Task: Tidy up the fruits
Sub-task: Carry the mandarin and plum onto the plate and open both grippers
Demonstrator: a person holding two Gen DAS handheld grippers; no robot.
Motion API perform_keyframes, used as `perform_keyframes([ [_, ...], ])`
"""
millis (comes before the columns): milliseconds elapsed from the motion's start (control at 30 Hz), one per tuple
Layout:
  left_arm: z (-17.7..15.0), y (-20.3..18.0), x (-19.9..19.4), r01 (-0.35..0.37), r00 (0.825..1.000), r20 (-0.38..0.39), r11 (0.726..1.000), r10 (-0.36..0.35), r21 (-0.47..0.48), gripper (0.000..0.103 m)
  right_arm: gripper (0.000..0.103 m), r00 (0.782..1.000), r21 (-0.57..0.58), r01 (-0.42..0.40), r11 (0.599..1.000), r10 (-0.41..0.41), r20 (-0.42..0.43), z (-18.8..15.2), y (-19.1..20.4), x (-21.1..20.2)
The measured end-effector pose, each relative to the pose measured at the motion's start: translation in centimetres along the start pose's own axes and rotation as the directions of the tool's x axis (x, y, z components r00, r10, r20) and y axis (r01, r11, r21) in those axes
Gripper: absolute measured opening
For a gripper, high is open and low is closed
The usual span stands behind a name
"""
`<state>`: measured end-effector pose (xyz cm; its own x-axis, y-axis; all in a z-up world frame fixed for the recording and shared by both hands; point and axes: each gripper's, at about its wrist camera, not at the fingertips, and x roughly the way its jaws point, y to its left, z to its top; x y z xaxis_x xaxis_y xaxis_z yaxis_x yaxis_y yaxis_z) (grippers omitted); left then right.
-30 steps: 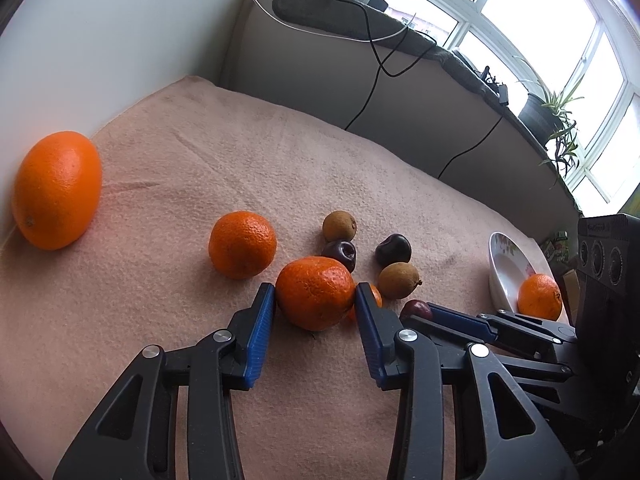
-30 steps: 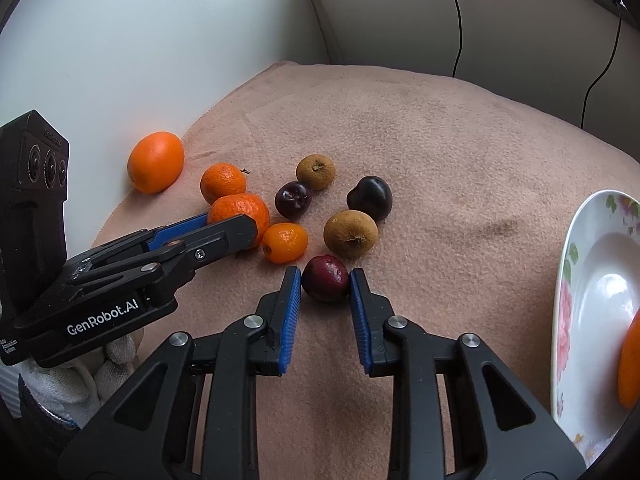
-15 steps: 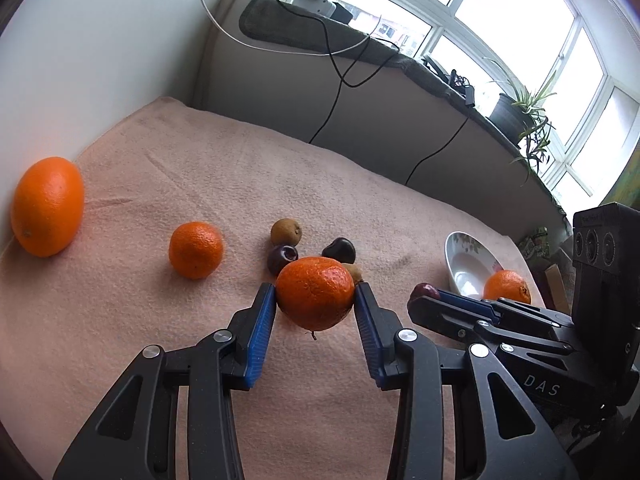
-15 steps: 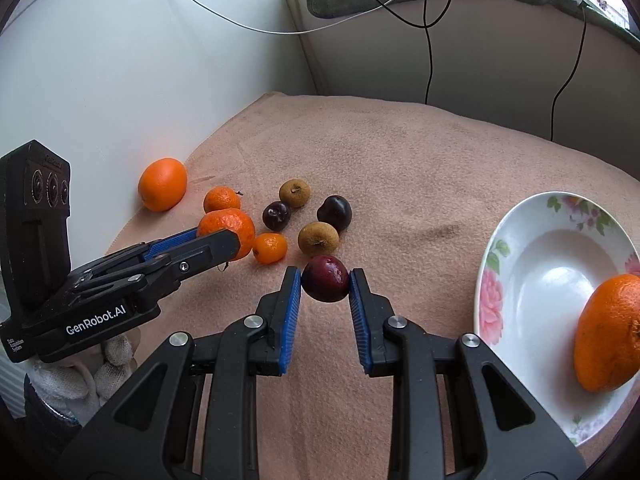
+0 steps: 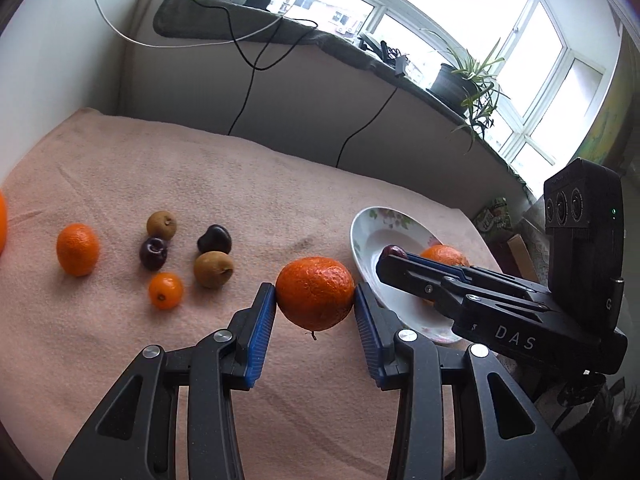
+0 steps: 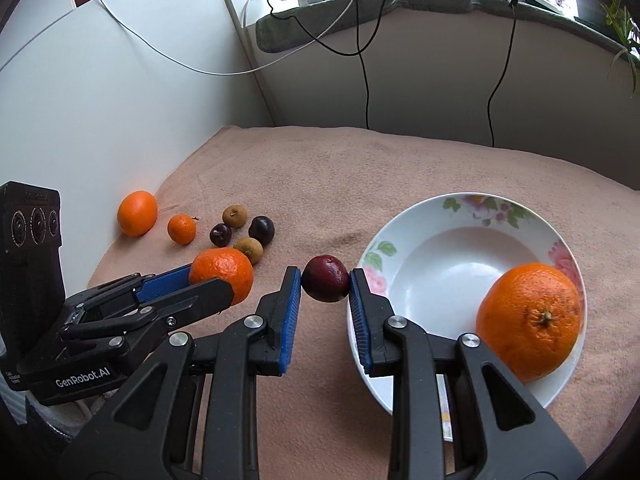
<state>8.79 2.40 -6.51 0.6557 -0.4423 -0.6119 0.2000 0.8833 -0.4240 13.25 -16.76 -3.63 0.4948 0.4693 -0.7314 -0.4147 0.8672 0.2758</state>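
The white ceramic bowl with a floral rim (image 6: 472,208) stands on the pink terry cloth (image 6: 360,168) and holds one large round orange (image 6: 530,320), stem end facing up toward the camera. The left gripper (image 5: 315,300) clamps a bumpy orange mandarin (image 5: 315,298) above the cloth, just beside the bowl's rim. The right gripper (image 6: 325,280) pinches a dark red plum (image 6: 325,278) at the bowl's left edge; neither fruit shows a clear long axis.

The left gripper (image 5: 315,305) is clamping a tangerine (image 5: 315,298) above the cloth just beside the floral bowl (image 6: 420,216), while the right gripper (image 6: 325,281) is pinching a dark plum (image 6: 325,278) at that bowl's near rim.
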Motion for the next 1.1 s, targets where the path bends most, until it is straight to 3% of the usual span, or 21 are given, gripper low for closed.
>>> perform_keyframes([
  [467,-0.1,-4.8,2.2,0.078,0.996,-0.048,0.994,-0.075,0.075,0.039,0.026,0.999,0.039,0.04,0.998,-0.039,-0.007,0.8,-3.3,0.0],
  [1100,-0.1,-6.4,4.3,0.102,0.991,-0.098,0.99,-0.092,0.096,0.039,0.026,0.996,0.041,0.071,0.997,-0.069,-0.049,2.7,-5.7,1.8],
])
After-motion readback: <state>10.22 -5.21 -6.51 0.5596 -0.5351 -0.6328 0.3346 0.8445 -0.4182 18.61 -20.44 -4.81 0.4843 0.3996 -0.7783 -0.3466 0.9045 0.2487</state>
